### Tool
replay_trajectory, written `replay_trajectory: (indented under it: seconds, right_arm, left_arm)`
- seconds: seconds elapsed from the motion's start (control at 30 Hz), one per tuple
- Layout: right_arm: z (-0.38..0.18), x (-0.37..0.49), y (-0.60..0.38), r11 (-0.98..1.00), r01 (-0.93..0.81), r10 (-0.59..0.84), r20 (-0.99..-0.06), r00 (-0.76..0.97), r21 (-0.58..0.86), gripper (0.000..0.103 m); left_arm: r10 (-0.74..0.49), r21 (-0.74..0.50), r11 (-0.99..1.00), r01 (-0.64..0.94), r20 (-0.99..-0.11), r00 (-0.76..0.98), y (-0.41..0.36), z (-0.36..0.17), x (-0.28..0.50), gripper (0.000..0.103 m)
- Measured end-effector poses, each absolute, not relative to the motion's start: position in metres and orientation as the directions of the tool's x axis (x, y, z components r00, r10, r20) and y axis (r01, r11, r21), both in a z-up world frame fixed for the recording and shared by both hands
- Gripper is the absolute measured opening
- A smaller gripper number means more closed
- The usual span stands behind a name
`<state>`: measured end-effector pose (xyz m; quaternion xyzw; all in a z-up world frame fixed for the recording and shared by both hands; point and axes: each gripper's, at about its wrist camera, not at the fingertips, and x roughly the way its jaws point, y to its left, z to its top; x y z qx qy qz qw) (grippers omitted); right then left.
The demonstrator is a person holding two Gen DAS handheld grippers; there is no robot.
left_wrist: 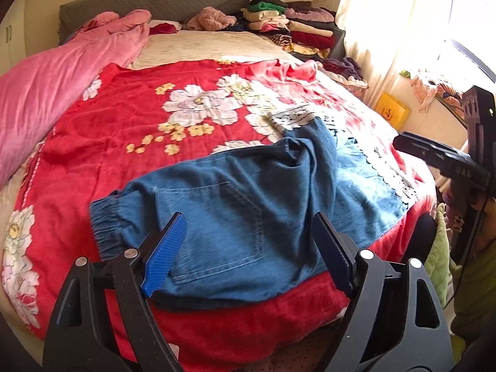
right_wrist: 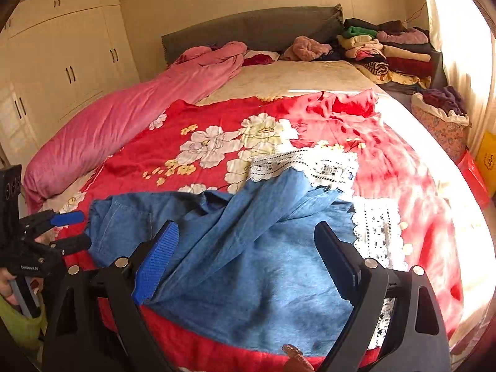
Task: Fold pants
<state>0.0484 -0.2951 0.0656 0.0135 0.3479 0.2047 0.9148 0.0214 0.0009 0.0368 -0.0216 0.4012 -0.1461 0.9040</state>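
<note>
Left wrist view: the left gripper [left_wrist: 248,248] hung with fingers spread wide over blue pants [left_wrist: 248,192] lying on a red floral blanket [left_wrist: 130,117], gripping nothing.

Right wrist view: the right gripper [right_wrist: 248,263], likewise wide apart and empty, hovered above the pants' lace-trimmed legs [right_wrist: 263,232].

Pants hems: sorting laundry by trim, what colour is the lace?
White lace with black dotted eyelets on blue pants; clearest in the right wrist view.
</note>
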Motion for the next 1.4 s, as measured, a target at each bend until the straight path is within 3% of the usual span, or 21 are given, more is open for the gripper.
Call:
replay_trajectory:
  seconds: [0.3, 0.4, 0.8, 1.03, 1.07, 1.1, 1.13, 1.23, 1.4]
  right_arm:
    - [0.073, 0.107, -0.291, 0.925, -0.349, 0.356, -0.66, 0.662, 0.149, 0.088]
    - [0.07, 0.131, -0.279, 0.918, -0.366, 0.369, -0.676, 0.638, 0.155, 0.088]
    - [0.008, 0.226, -0.205, 0.924, -0.368, 0.29, -0.82, 0.494, 0.105, 0.088]
    - [-0.027, 0.257, -0.173, 0.933, -0.356, 0.153, -0.851, 0.503, -0.043, 0.086]
    - [-0.031, 0.261, -0.172, 0.934, -0.353, 0.136, -0.851, 0.507, -0.061, 0.084]
    - [-0.036, 0.265, -0.171, 0.934, -0.349, 0.12, -0.854, 0.506, -0.075, 0.072]
    - [-0.041, 0.27, -0.173, 0.936, -0.343, 0.108, -0.859, 0.5, -0.081, 0.051]
    - [-0.038, 0.274, -0.196, 0.949, -0.315, 0.16, -0.85, 0.502, -0.007, 0.013]
    - [-0.001, 0.25, -0.268, 0.954, -0.233, 0.289, -0.786, 0.546, 0.189, 0.01]
  left_arm:
    - [-0.37, -0.201, 0.918, 0.342, -0.745, 0.555, -0.047, 0.017, 0.04, 0.075]
    - [-0.413, -0.243, 0.898, 0.367, -0.753, 0.512, -0.062, 0.006, 0.048, 0.068]
    - [-0.46, -0.333, 0.879, 0.341, -0.779, 0.425, -0.091, -0.035, 0.069, 0.064]
    - [-0.467, -0.332, 0.872, 0.359, -0.782, 0.412, -0.096, -0.042, 0.069, 0.021]
    - [-0.477, -0.341, 0.866, 0.365, -0.781, 0.404, -0.097, -0.042, 0.069, 0.02]
    - [-0.477, -0.338, 0.866, 0.369, -0.782, 0.402, -0.098, -0.042, 0.067, 0.02]
    - [-0.469, -0.325, 0.868, 0.375, -0.784, 0.407, -0.099, -0.043, 0.066, 0.02]
    - [-0.472, -0.326, 0.867, 0.377, -0.782, 0.407, -0.098, -0.045, 0.064, 0.021]
    - [-0.47, -0.32, 0.869, 0.378, -0.773, 0.426, -0.089, -0.04, 0.059, 0.036]
